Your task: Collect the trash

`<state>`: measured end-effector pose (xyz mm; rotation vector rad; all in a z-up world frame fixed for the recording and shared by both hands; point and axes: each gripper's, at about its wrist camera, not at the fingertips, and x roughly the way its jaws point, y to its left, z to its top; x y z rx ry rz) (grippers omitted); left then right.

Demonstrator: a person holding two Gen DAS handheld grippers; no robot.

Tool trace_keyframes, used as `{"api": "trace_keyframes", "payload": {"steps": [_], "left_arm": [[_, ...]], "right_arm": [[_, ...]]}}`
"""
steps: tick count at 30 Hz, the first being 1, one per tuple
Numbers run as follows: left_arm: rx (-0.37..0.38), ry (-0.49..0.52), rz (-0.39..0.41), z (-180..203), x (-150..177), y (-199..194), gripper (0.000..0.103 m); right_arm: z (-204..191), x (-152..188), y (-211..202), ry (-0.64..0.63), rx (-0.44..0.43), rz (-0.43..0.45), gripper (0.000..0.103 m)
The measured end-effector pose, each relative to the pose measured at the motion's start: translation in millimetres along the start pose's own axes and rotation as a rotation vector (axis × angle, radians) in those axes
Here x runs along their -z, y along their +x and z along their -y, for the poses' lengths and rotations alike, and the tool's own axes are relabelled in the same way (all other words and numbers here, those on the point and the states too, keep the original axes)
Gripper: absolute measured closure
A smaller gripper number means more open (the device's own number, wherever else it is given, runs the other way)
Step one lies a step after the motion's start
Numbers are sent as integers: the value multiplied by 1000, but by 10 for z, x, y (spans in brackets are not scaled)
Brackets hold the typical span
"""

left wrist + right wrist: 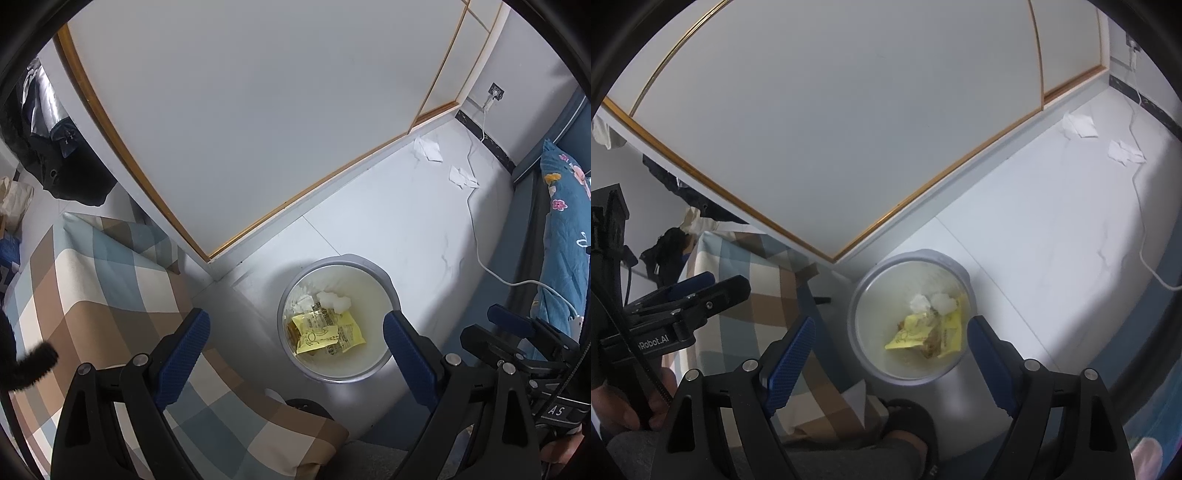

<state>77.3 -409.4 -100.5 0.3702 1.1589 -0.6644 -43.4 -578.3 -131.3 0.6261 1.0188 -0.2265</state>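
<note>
1 bin [384, 280], 2 floor tissues [427, 148], 2 tools [295, 343].

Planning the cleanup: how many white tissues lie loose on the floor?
2: one tissue near the wardrobe corner, another tissue beside the white cable. Others may be hidden.

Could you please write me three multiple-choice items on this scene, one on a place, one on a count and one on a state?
1. Where do the yellow wrappers lie?
A. on the checked bedding
B. inside the round bin
C. on the floor by the socket

2. How many white tissues lie on the floor near the charger cable?
A. two
B. none
C. five

3. How do the right tongs stand?
A. shut on a wrapper
B. shut on a tissue
C. open and empty

Answers: 1 B, they lie at the bottom of the bin. 2 A, one tissue near the wardrobe, another tissue beside the cable. 3 C, the blue pads stand wide apart with nothing between them.
</note>
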Motion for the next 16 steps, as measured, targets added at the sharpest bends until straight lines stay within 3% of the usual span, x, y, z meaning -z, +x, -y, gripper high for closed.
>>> {"api": "trace_keyframes", "payload": {"steps": [16], "left_arm": [[17,-12,25,-31,18,-61,10]], "right_arm": [[12,7,-2,-1,11,8,18]]}}
